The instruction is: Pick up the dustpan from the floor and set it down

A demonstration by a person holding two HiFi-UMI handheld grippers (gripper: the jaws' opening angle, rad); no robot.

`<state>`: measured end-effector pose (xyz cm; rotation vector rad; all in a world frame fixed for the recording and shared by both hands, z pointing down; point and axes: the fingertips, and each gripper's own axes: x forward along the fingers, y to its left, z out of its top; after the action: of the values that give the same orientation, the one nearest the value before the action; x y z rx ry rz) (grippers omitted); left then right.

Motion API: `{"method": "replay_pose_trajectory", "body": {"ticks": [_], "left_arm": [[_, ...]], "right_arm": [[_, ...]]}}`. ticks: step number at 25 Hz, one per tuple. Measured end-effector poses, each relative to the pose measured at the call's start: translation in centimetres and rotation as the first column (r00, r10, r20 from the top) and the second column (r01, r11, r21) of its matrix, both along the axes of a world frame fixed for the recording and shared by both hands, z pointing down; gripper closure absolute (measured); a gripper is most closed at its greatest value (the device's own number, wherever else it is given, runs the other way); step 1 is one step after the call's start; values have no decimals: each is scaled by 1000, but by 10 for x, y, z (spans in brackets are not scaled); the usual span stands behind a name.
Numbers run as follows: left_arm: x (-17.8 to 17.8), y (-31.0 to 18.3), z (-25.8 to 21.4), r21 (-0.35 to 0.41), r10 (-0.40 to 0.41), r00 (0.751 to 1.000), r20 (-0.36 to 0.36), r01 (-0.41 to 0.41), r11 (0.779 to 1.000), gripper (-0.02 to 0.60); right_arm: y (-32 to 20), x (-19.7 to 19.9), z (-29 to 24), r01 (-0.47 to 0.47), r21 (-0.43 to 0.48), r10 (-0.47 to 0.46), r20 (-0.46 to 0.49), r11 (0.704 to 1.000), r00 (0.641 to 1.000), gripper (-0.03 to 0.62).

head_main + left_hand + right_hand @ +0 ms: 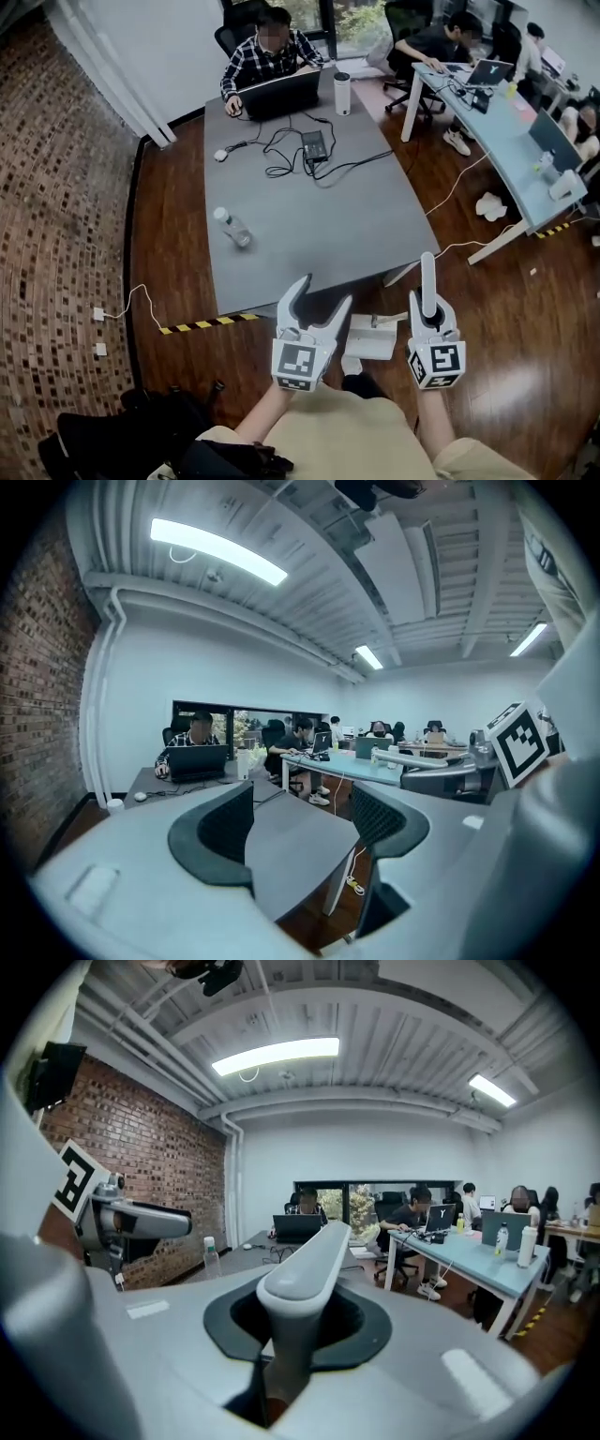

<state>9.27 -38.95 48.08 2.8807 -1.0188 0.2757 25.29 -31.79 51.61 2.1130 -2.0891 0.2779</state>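
The white plastic dustpan (373,337) is noted lying on the dark wooden floor (173,267) between the spread left tool (325,290) and the pressed-together right tool (427,259), ungrasped; lifting and setting-down are judged outstanding.

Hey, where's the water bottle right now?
In the head view, the water bottle stands on the grey table near its left edge, well short of the laptop at the far end.
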Motion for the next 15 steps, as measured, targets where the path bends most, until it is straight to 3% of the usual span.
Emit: {"method": "replay_pose_trajectory", "body": {"ticks": [8, 15], "left_arm": [[29, 1, 55, -79, 51, 996, 79, -44, 996, 267], [28, -4, 85, -133, 39, 992, 123, -23, 991, 267]], "right_arm": [[-7, 9, 100, 80, -125, -80, 4, 989, 997, 531], [-31, 6, 169, 185, -219, -185, 22, 958, 982, 530]]}}
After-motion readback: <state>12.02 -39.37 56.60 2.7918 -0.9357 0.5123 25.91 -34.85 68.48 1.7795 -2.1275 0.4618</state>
